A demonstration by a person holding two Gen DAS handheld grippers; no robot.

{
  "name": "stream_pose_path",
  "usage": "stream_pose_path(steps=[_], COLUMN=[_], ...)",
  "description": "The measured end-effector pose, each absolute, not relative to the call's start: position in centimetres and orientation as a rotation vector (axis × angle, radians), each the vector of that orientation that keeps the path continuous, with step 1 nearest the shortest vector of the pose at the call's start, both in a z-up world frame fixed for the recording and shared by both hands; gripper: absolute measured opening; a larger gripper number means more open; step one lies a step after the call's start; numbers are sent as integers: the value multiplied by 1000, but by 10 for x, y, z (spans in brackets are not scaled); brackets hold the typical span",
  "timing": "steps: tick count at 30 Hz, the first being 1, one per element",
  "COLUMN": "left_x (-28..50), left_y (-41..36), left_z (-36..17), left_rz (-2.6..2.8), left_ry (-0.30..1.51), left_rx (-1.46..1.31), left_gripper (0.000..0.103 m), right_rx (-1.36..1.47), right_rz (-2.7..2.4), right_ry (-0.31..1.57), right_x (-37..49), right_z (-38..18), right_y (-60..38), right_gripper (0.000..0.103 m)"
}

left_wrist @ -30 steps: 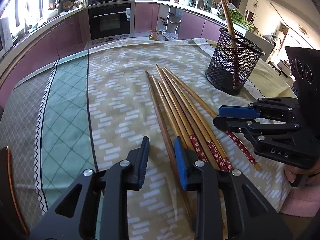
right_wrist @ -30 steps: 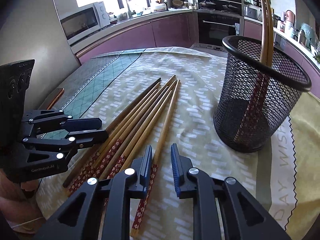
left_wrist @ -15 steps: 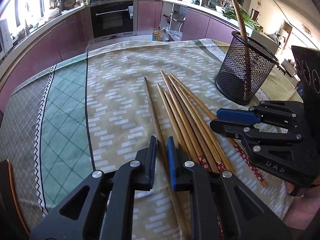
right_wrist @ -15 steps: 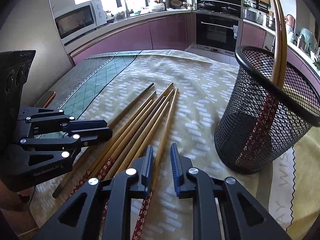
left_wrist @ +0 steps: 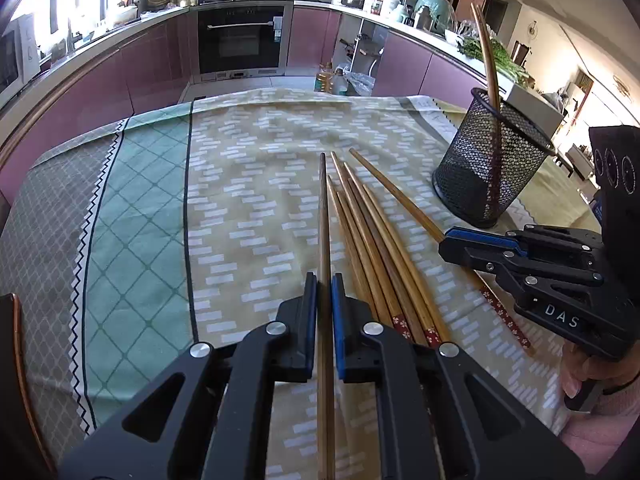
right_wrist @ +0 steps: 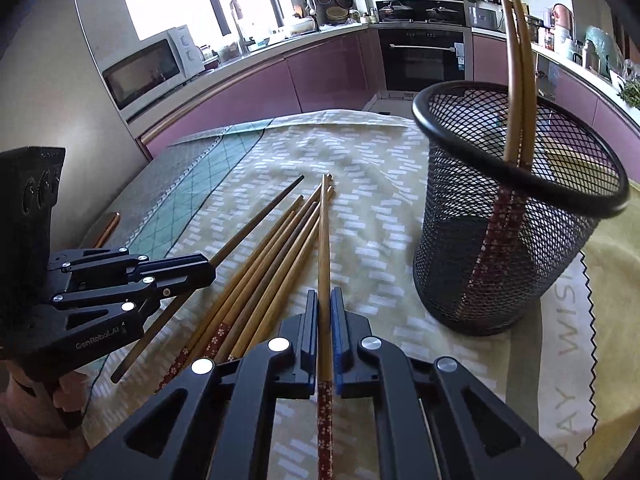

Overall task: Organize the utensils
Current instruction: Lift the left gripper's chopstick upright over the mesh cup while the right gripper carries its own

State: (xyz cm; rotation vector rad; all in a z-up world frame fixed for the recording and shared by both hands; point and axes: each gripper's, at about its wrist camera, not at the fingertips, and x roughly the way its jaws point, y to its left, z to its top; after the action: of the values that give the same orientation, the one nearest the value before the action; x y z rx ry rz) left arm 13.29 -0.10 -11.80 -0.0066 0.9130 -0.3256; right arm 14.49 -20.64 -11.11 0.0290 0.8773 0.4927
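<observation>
Chopsticks: loose bundle (left_wrist: 372,248) flat on the patterned tablecloth (left_wrist: 248,184), between my two tools; two more already stand in the black mesh holder (right_wrist: 500,248), far right.

Left gripper (left_wrist: 325,292) is pinched on the dark brown chopstick (left_wrist: 324,216), leftmost of the row.

Right gripper (right_wrist: 325,312) is clamped on a light bamboo chopstick (right_wrist: 323,240), gripped just ahead of its red floral end.

My call: both picks look centred in the pads. I'd lift straight up so neighbours don't drag, tilt the tips upward, floral end down, then drop into the holder one at a time. The holder looks light; clipping its rim could tip it.
</observation>
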Motion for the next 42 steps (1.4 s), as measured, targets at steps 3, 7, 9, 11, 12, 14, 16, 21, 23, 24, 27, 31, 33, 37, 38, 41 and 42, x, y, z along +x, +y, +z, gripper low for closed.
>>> stream_pose_path(steps=[3, 7, 9, 11, 12, 14, 16, 21, 23, 24, 27, 31, 33, 37, 38, 41, 42], left_x=[129, 122, 119, 114, 111, 106, 101, 93, 89, 88, 82, 80, 78, 78, 80, 84, 85], left_y=[3, 10, 12, 11, 11, 10, 9, 6, 3, 3, 1, 0, -2, -10, -12, -18, -19], left_z=[-110, -99, -92, -84, -79, -71, -62, -46, -42, -40, -35, -30, -28, -30, -32, -38, -40], left_rz=[-339, -368, -387, -402, -413, -437, -462, -532, -544, -551, -564, -584, -598, -619, -625, -639, -640], left_ry=[900, 886, 873, 851, 838, 815, 793, 757, 739, 733, 715, 699, 692, 702, 707, 726, 731], left_rx=[-30, -72, -87, -95, -96, -105, -114, -142, -143, -145, -151, -158, -160, -147, -143, -135, -131], left_gripper=[8, 8, 8, 8, 8, 8, 8, 8, 8, 8, 8, 8, 8, 8, 8, 8, 8], right_rx=[47, 71, 81, 93, 99, 108, 113, 130, 143, 149, 171, 181, 179, 168, 169, 166, 167], right_rz=[513, 551, 566, 581, 586, 596, 601, 615, 619, 617, 615, 619, 626, 646, 652, 662, 663], right_ry=[862, 829, 811, 792, 783, 766, 745, 713, 710, 710, 723, 743, 751, 748, 745, 730, 725], right_x=[141, 133, 129, 125, 123, 120, 116, 109, 108, 108, 111, 115, 115, 115, 114, 111, 111], right_z=[-106, -96, -90, -84, -82, -76, -71, -62, -61, -62, -65, -67, -69, -66, -66, -62, -61], right_y=[-210, -212, -214, -217, -219, -222, -226, -233, -236, -238, -240, -241, -240, -236, -236, -237, -238], right_gripper=[5, 5, 5, 5, 5, 5, 5, 5, 5, 5, 5, 5, 5, 5, 5, 5, 5])
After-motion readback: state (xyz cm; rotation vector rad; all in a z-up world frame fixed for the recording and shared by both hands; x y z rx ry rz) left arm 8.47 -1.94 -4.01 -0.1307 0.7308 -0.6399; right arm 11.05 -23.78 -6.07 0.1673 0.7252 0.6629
